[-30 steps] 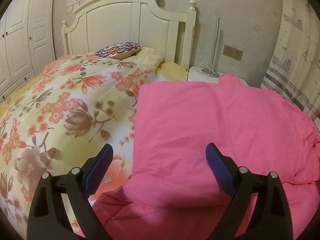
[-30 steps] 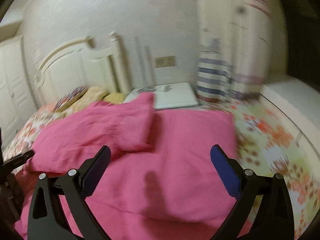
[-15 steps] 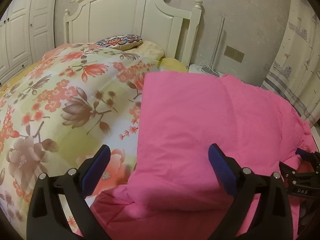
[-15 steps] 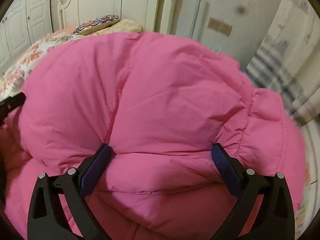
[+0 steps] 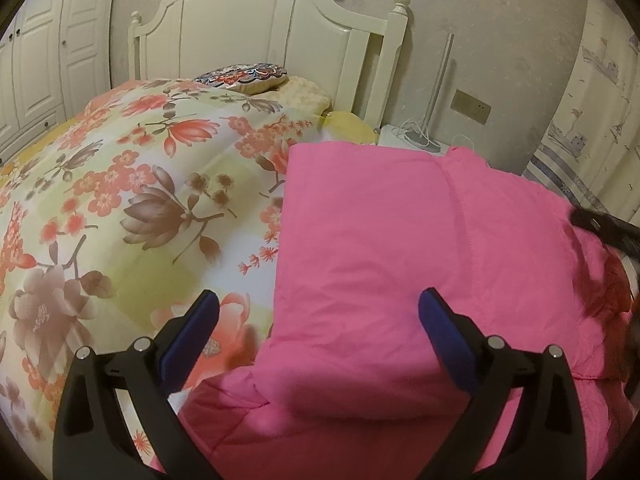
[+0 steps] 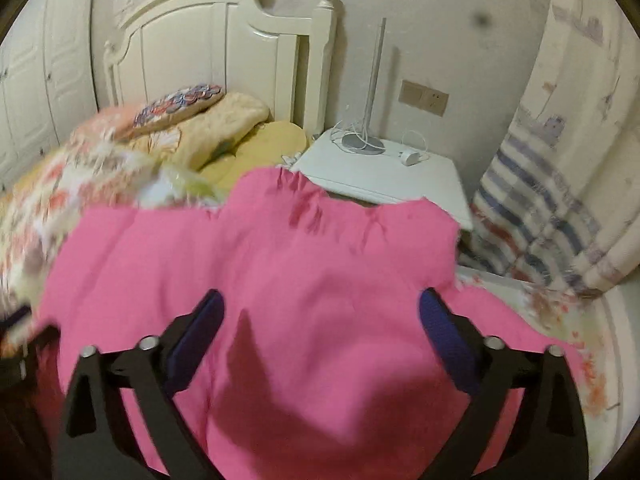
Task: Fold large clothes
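Observation:
A large pink padded garment (image 5: 420, 248) lies partly folded on the flowered bedspread (image 5: 120, 200); a folded upper layer rests on the lower part. My left gripper (image 5: 318, 320) is open and empty, just above the garment's near left edge. My right gripper (image 6: 320, 320) is open and empty above the garment (image 6: 300, 264), which fills the lower half of its blurred view. A dark part of the right gripper (image 5: 604, 228) shows at the garment's right side in the left wrist view.
A white headboard (image 5: 272, 40) and pillows (image 5: 248, 78) are at the far end. A white nightstand (image 6: 384, 176) with a lamp pole and cables stands beside the bed. A curtain (image 6: 560, 160) hangs at the right; wardrobe doors (image 5: 40, 60) at the left.
The right gripper drew back and up from close against the garment, so its view takes in the nightstand and headboard again. The left gripper moved slightly forward. Both stayed open.

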